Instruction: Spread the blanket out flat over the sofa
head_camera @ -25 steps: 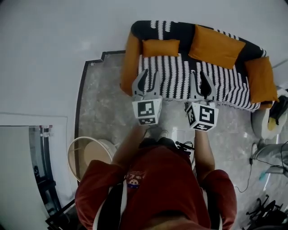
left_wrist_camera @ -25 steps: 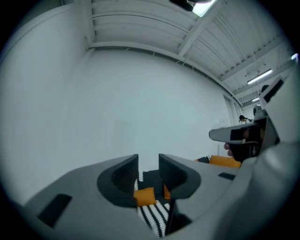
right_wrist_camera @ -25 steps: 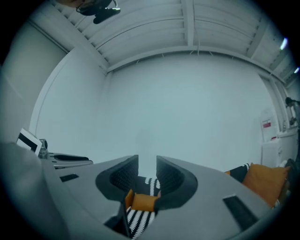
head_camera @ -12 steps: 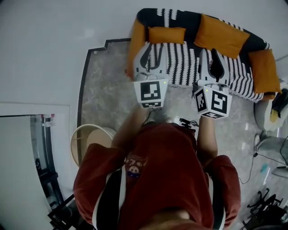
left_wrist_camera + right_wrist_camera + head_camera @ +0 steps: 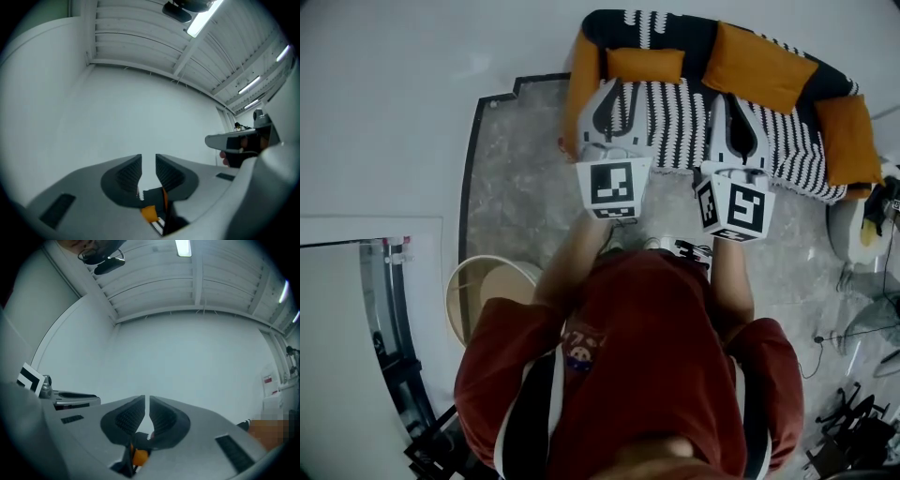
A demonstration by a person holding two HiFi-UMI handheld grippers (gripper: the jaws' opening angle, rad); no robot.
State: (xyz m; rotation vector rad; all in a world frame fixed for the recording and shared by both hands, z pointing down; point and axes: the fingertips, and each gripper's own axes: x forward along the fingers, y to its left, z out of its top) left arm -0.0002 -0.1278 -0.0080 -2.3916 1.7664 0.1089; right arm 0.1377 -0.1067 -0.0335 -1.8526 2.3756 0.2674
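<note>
Marble floor [image 5: 511,197] carries the orange sofa [image 5: 585,89]. The striped blanket [image 5: 675,117] lies along its seat and back, long axis left to right. Both grippers above have just been closing, with nothing between the jaws: left gripper [image 5: 616,91] keeps a small gap, right gripper [image 5: 739,101] only a thin slit.

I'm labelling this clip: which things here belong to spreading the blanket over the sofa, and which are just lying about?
Part of the job:
striped blanket
sofa
orange cushions

Just lying about:
round basket
floor cable

Cushions [image 5: 645,64] rest on blanket [image 5: 675,122] covering sofa [image 5: 584,89].
</note>
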